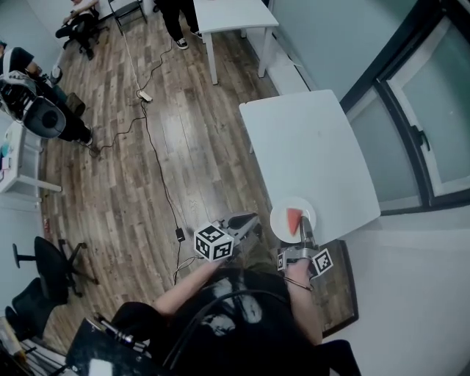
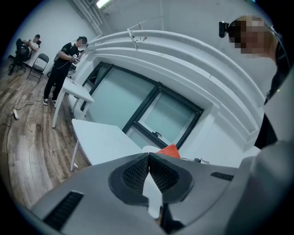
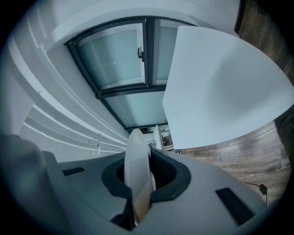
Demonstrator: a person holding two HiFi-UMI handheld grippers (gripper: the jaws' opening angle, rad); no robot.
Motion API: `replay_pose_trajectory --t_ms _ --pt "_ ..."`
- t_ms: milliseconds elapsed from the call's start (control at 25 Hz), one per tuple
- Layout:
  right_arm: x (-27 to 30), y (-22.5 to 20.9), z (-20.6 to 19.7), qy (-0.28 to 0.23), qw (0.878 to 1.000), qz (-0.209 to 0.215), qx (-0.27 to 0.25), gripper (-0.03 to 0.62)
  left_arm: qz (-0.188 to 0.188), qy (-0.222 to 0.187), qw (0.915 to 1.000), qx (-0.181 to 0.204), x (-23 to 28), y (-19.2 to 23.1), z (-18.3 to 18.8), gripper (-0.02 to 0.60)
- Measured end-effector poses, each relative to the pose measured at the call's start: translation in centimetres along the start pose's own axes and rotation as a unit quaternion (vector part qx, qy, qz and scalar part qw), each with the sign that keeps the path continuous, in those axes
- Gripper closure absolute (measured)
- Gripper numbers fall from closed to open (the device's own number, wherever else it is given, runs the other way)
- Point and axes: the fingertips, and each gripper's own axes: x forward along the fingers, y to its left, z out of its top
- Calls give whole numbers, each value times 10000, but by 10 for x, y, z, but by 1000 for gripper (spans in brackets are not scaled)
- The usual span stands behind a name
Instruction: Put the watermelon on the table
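Note:
A red watermelon wedge (image 1: pixel 294 218) lies on a small white plate (image 1: pixel 283 222) held over the near corner of the white table (image 1: pixel 308 147). My right gripper (image 1: pixel 302 230) is shut on the plate's near rim; in the right gripper view the plate (image 3: pixel 136 160) stands edge-on between the pads, with the table (image 3: pixel 220 92) ahead. My left gripper (image 1: pixel 255 221) hangs just left of the plate, off the table's edge, its jaws shut with nothing in them. From the left gripper view the watermelon (image 2: pixel 168 150) peeks over the closed pads (image 2: pixel 138 172).
A second white table (image 1: pixel 235 18) stands farther off, with people near it. A cable (image 1: pixel 150 139) runs across the wood floor. Office chairs (image 1: pixel 48 268) stand at the left. A dark-framed window (image 1: pixel 418 110) lines the wall beyond the table. A dark mat (image 1: pixel 341 290) lies at my feet.

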Motion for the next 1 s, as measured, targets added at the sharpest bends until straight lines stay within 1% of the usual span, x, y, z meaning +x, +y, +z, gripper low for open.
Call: replay_pose_trajectory --t_ms 120,280,440,520,600,680,760,840,920,1000 --pt "37 -6 4 212 9997 -109 -17 556 213 -9 9998 58 28 32 3 577" --pt "87 -10 17 543 9982 -233 -72 556 348 215 9991 105 72 63 13 577" --pt "125 -26 39 682 9972 -277 -134 556 605 380 9971 277 115 89 21 577" --pt "145 -39 51 659 9971 -339 -180 556 672 412 9963 335 134 102 24 577" --pt "163 -56 58 640 9964 -524 -191 556 656 523 9960 318 151 113 22 577" --pt "177 -85 75 487 9956 -735 -326 556 634 695 9951 296 163 125 15 577" --pt "194 -109 88 319 9946 -940 -290 556 600 849 9941 293 174 138 10 577" --pt "211 -128 98 113 9934 -1131 -141 556 548 1009 9928 352 182 149 7 577" --pt "226 -146 106 -42 9904 -1378 -108 556 559 1133 9913 382 184 159 4 577" --pt "243 -160 110 -131 9879 -1540 -122 556 616 1126 9914 244 179 169 4 577"
